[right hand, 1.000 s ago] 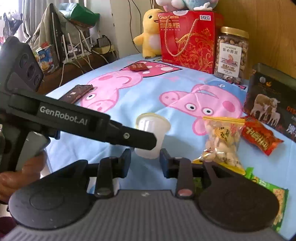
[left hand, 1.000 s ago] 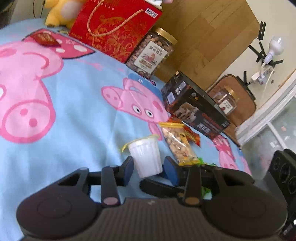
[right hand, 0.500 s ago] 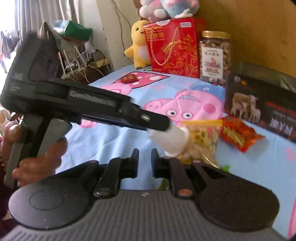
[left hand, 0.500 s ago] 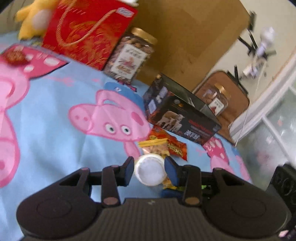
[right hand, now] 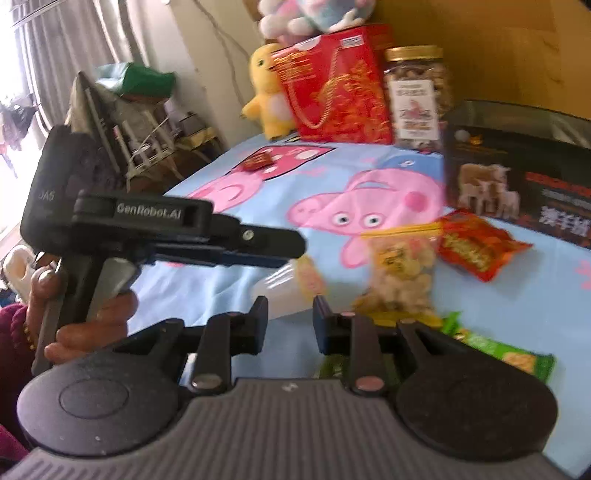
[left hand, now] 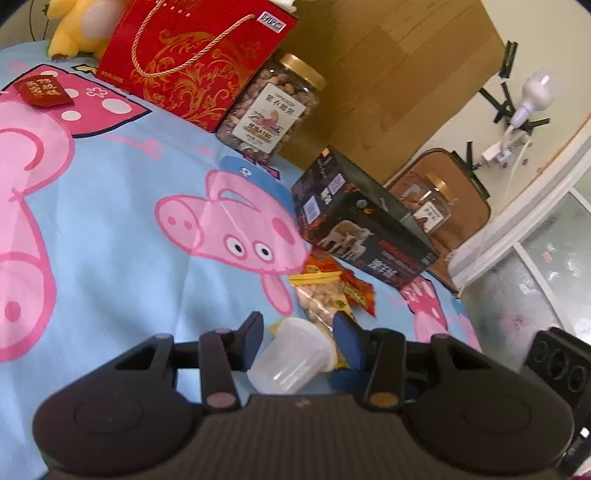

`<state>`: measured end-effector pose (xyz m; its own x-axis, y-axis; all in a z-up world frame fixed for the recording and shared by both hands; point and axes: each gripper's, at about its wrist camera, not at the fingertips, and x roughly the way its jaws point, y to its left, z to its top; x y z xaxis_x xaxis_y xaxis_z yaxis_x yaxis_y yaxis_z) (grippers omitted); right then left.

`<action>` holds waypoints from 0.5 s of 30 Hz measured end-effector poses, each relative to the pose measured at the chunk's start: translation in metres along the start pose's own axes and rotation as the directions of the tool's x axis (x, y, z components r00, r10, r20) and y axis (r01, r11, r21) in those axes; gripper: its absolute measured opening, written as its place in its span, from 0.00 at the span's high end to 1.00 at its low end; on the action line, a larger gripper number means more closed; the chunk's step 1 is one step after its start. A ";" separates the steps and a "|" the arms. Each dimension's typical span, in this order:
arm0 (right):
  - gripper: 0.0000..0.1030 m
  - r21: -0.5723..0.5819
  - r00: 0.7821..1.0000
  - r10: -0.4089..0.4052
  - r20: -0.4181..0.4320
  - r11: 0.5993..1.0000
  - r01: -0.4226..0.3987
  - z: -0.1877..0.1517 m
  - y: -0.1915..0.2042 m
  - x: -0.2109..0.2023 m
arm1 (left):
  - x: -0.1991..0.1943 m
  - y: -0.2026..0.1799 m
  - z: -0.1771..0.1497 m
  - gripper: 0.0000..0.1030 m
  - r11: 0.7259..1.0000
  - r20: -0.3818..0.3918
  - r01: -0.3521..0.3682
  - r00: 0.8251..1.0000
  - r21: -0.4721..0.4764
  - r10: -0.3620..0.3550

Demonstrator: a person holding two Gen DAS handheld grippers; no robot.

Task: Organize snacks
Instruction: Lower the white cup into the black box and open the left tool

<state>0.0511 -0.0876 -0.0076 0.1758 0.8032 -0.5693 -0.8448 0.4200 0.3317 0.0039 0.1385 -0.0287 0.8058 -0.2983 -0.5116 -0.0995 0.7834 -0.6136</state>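
Along the back of the bedsheet (left hand: pixel 110 206), upper left to centre of the left wrist frame: plush duck (left hand: pixel 75 27), gift bag (left hand: pixel 192 59), nut jar (left hand: pixel 271 110), then boxed carton (left hand: pixel 362 236) further right. Small packet (left hand: pixel 42 90) at far left. Below the carton: chip packet (left hand: pixel 354 288) under a peanut bag (left hand: pixel 325 299), jelly cup (left hand: pixel 291 356) tipped just below, between the left gripper (left hand: pixel 297 332) fingers. Lower right in the right wrist frame: cracker packet (right hand: pixel 506 356).

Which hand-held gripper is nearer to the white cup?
Left. The cup lies tipped between the open fingers of the left hand-held gripper. The right hand-held gripper is open just behind the cup, not around it.
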 end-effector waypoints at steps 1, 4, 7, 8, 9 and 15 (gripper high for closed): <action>0.69 0.005 1.000 0.008 -0.011 1.000 -0.008 0.000 0.001 0.004 | -0.002 0.000 -0.001 0.53 1.000 0.000 0.008 1.000 0.006 -0.008; 0.66 0.024 0.999 0.008 -0.043 1.000 -0.007 0.000 0.003 0.019 | -0.003 -0.001 -0.005 0.47 0.999 -0.017 0.039 0.999 0.017 -0.038; 0.58 0.050 0.999 0.001 -0.044 0.999 0.001 0.005 -0.001 0.032 | 0.006 -0.004 -0.008 0.46 1.000 -0.024 0.001 1.000 0.029 0.000; 0.55 0.054 0.999 0.002 -0.039 0.999 0.000 0.007 -0.001 0.033 | 0.011 -0.003 -0.009 0.46 1.000 -0.041 0.005 0.999 0.015 -0.004; 0.49 0.045 1.000 -0.012 -0.027 0.999 0.013 0.008 -0.001 0.034 | 0.016 -0.002 -0.009 0.47 1.000 -0.062 0.009 0.998 0.001 -0.009; 0.55 0.042 0.999 -0.050 0.014 0.998 0.049 0.011 -0.005 0.040 | 0.022 -0.006 -0.008 0.49 1.000 -0.046 -0.019 0.999 -0.008 0.018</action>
<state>0.0681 -0.0532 -0.0240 0.2245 0.7869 -0.5748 -0.8130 0.4764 0.3347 0.0172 0.1228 -0.0414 0.7762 -0.3087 -0.5498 -0.1195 0.7842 -0.6089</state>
